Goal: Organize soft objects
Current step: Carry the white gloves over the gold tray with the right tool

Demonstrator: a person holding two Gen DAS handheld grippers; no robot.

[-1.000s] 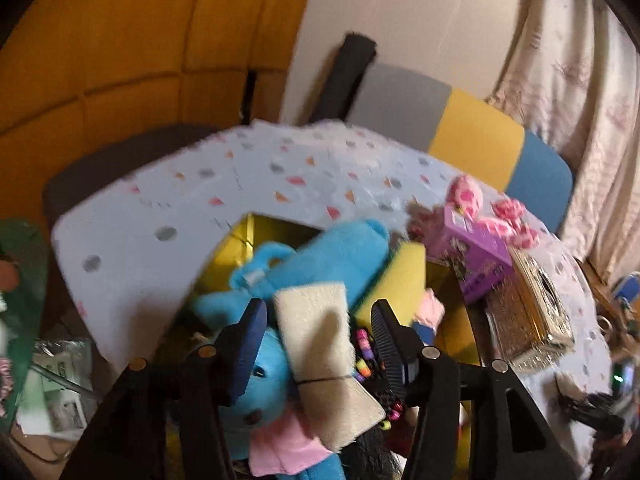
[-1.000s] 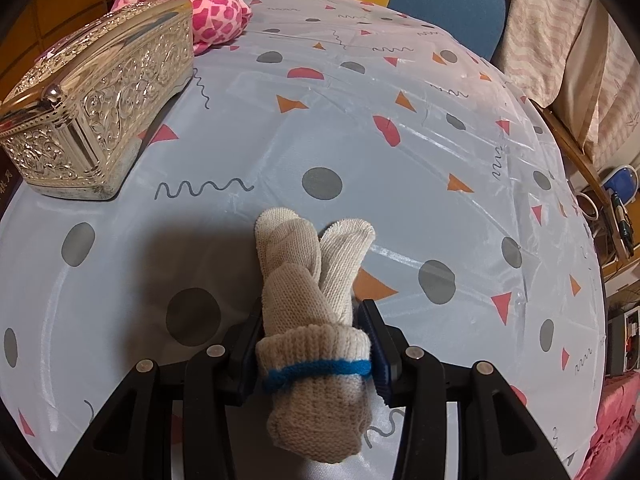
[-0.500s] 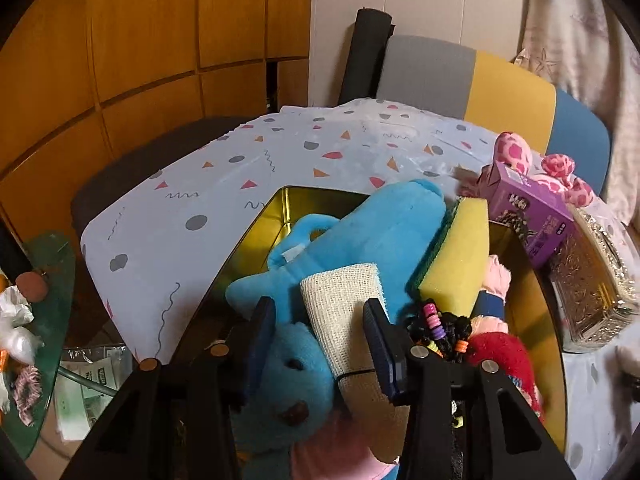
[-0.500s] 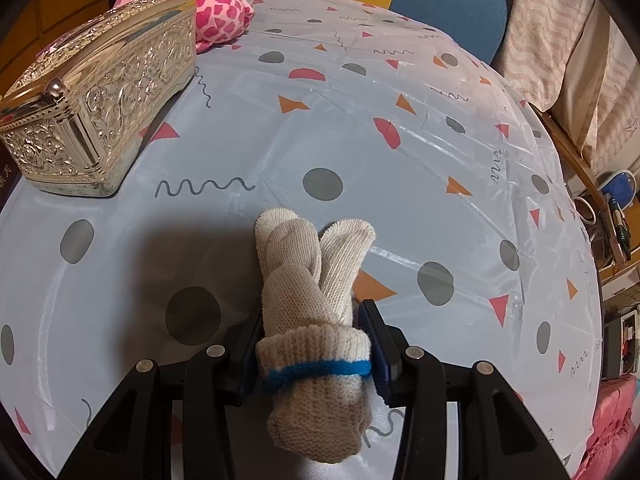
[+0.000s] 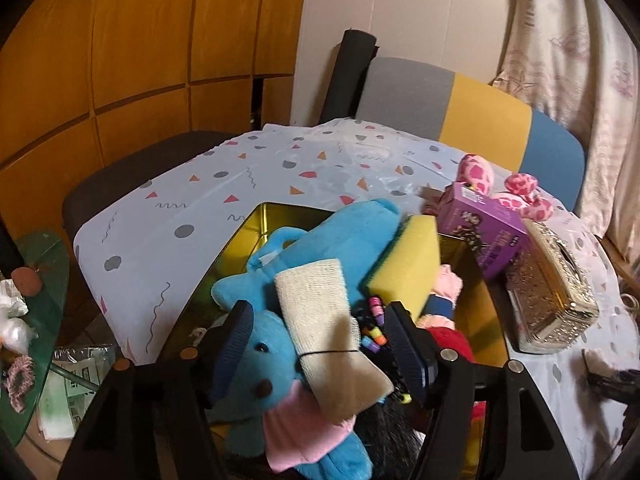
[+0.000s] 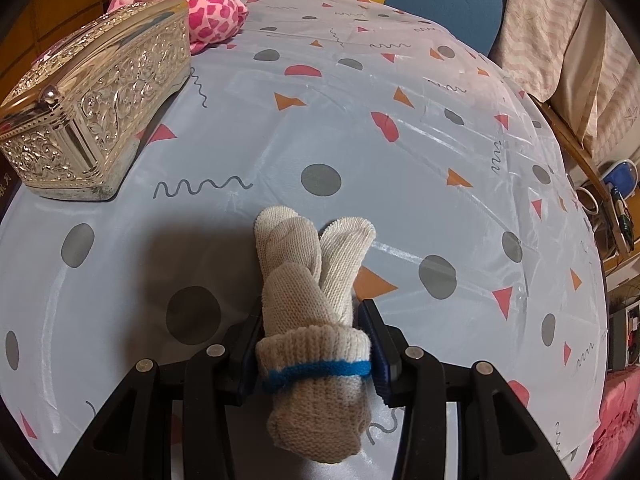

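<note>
Since a second ago my left gripper point(image 5: 320, 336) has pulled back and steadied, so the gold tin point(image 5: 262, 220) shows more of its rim. Its fingers are opening, wider than before, and the beige woven cloth roll point(image 5: 324, 328) lies between them with neither pad pressing it, resting on the blue plush toy point(image 5: 320, 248) piled in the tin. Beside that toy sit a yellow sponge point(image 5: 408, 264) and a bunch of beaded hair ties point(image 5: 374, 320). A purple carton point(image 5: 484, 236) and an embossed silver box point(image 6: 96, 96) stand right of the tin on the patterned counter point(image 6: 320, 120), with a pink spotted plush point(image 6: 208, 12) behind. My right gripper point(image 6: 312, 344) hasn't budged: narrow fingers clamp the rolled knit socks point(image 6: 312, 304), cream with a blue band, on the counter.
</note>
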